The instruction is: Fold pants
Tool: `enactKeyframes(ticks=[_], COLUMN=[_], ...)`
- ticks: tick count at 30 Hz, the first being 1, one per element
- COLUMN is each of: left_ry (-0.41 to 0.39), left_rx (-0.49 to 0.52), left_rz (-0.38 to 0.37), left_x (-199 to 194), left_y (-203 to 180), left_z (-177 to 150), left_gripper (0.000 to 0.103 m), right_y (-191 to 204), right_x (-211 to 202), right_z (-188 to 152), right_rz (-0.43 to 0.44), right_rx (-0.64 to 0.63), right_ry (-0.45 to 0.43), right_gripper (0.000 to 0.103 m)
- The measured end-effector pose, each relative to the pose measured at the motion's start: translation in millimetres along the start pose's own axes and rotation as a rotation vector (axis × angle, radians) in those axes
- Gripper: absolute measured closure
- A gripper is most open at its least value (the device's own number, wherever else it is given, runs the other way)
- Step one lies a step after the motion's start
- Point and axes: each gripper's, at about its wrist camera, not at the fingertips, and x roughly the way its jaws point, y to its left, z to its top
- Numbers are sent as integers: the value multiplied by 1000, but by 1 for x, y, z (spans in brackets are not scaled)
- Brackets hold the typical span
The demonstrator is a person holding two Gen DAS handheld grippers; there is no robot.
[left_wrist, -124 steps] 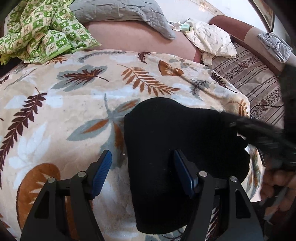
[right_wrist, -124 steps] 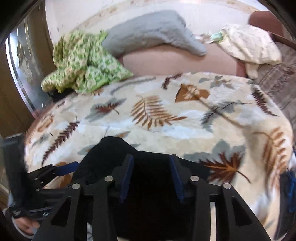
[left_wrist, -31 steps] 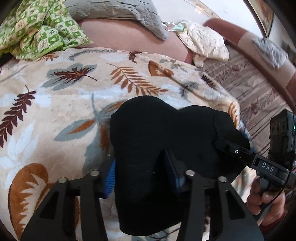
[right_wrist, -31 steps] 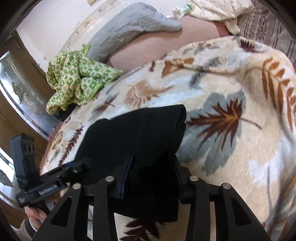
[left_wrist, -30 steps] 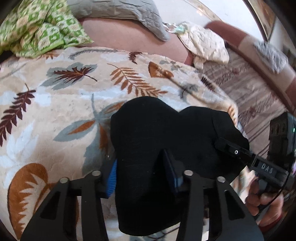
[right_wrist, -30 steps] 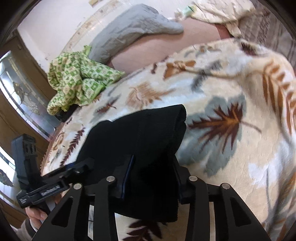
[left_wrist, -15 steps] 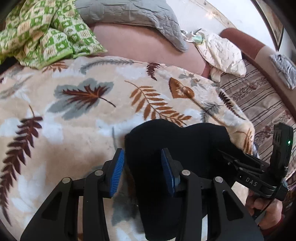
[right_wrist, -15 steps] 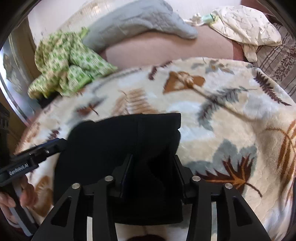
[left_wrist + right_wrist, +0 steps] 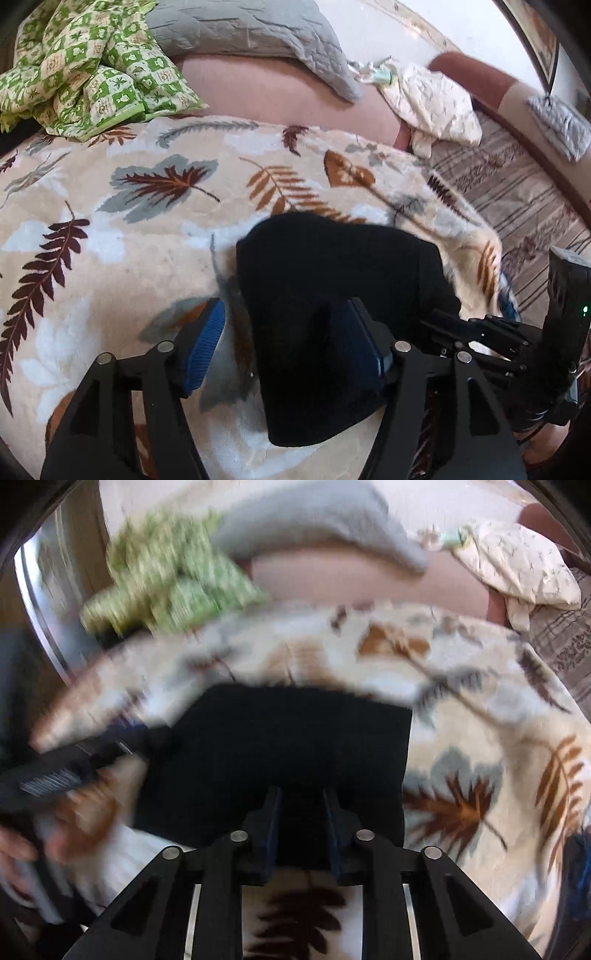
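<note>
Left wrist view first: my left gripper point(image 9: 286, 332) has its jaws opening, the blue ribbed pad point(image 9: 205, 341) on one side clear of the cloth and resting over the cream fleece blanket printed with brown and grey leaves point(image 9: 110, 236). The other finger lies against the folded black pants point(image 9: 325, 295), so the near left edge of the bundle sits between my fingers without being pinched. The pants lie as a thick dark wad on the blanket, near its right edge. Beyond them I see a crumpled green-and-white checked cloth point(image 9: 85, 66), a grey quilted pillow point(image 9: 251, 29) and a cream quilted cover point(image 9: 436, 99).

Over on the right wrist view, blurred on its left half, my right gripper point(image 9: 301, 827) is narrowing, its jaws closing. Both dark fingers stand at the near edge of the black pants point(image 9: 288, 738) with a strip of black fabric between them; I cannot tell whether the pads already press on it. My other gripper point(image 9: 81, 760) shows at the left as a smeared black bar beside the pants, with a hand point(image 9: 22, 849) under it.
</note>
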Motion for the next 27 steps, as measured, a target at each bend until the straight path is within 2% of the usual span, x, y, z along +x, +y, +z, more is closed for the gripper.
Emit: enactKeyframes(ticks=[2, 6, 8, 10, 14, 21, 27], left_ry=[8, -27, -46, -68, -113, -176, -189], left_rx=[15, 40, 42, 50, 70, 82, 92], left_rz=[16, 42, 48, 67, 105, 166, 189], left_x=[1, -13, -21, -30, -46, -63, -63], left_y=[-4, -13, -16, -20, -31, -42, -45], left_z=[-5, -8, -7, -7, -10, -20, -25], left_gripper=[37, 37, 37, 30, 27, 22, 22], right_y=[-2, 4, 8, 11, 12, 1, -11], right_x=[-5, -36, -50, -65, -81, -89, -75], right_z=[-2, 0, -2, -3, -7, -18, -22], right_rz=[16, 6, -13, -37, -87, -97, -85], right_rx=[36, 47, 47, 54, 47, 87, 113], right_ry=[-31, -99, -132, -172, -232, -307, -269], right_gripper=[82, 70, 55, 48, 41, 34, 32])
